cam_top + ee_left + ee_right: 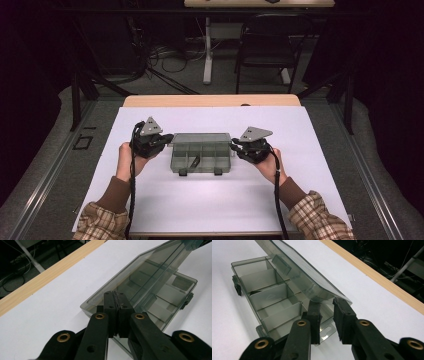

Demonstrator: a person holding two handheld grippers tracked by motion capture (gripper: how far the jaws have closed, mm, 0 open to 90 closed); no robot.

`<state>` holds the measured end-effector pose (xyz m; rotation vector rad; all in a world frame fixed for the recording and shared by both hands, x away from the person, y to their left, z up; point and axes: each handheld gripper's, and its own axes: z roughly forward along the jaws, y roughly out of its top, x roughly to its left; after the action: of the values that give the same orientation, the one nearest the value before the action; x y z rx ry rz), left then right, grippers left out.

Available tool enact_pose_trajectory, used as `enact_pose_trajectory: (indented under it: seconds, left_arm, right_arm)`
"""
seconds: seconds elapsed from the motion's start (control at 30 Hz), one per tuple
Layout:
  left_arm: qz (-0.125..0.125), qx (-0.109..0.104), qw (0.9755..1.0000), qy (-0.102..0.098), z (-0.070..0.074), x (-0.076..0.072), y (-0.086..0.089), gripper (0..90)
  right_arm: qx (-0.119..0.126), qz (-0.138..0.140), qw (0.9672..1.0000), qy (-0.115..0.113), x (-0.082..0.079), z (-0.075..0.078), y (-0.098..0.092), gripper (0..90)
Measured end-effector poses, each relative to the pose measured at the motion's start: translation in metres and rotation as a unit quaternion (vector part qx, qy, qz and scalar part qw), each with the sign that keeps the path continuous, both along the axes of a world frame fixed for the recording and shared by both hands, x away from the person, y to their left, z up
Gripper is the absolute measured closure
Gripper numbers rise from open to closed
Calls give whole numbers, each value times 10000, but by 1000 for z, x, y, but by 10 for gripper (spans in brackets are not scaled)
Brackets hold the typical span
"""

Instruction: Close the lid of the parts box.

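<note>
A smoke-grey plastic compartment box (201, 152) is lying in the middle of the white table sheet (210, 195), its long side running from nine to three o'clock, with two dark latches (218, 171) on its near edge at six o'clock. Its clear hinged lid (140, 282) is standing partly raised over the dividers.

The left gripper (159, 140) is sitting at the box's nine o'clock end. In the left gripper view (115, 296) its two black jaws are pressing fully together, pad against pad, on the corner edge of the lid, pinching that thin edge between them.

The right gripper (239, 148) is sitting at the three o'clock end. In the right gripper view (329, 305) its jaws are standing partly spread, a clear gap between them; the lid's corner (337, 296) is hanging just above the fingertips, touching or nearly touching them, though I cannot tell which. Below the left-hand jaw, the box's hanging tab (327, 331) is lying on the sheet.
</note>
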<state>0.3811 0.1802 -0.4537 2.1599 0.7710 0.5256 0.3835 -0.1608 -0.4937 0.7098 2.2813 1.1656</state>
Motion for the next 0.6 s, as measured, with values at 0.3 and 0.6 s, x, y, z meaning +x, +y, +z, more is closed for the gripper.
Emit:
enact_pose_trajectory:
  seconds: [0.3,0.6]
  left_arm:
    - [-104,121,9998,141,-11,0,-2,897]
    - [-95,134,9996,219,-23,-2,-1,900]
  right_arm:
    - [-36,112,9996,248,-3,-3,-7,686]
    - [121,72,9996,264,-8,-3,-24,898]
